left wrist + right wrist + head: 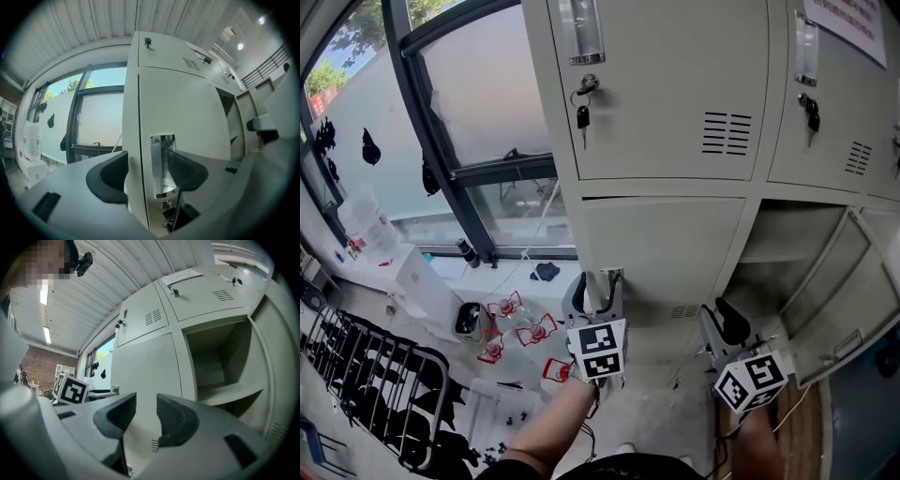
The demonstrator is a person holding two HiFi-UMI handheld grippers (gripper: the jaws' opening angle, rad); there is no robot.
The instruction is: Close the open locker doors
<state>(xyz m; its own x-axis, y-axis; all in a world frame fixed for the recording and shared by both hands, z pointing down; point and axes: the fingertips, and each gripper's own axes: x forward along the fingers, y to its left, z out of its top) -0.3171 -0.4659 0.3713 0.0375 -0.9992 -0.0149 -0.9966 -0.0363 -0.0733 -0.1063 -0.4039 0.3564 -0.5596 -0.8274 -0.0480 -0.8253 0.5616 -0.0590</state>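
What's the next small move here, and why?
Probably swing the right gripper toward the open door at right: its jaws stand apart and empty, while the left gripper, jaws open, only straddles the handle of the lower-left door, which looks shut.

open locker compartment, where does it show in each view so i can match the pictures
Head view: the open compartment is right of centre, its door swung out to the right.
Left gripper view: far right, a narrow strip seen at an angle.
Right gripper view: upper right, large, shelf visible inside.
Shared landmark: the closed lower door just left of it.
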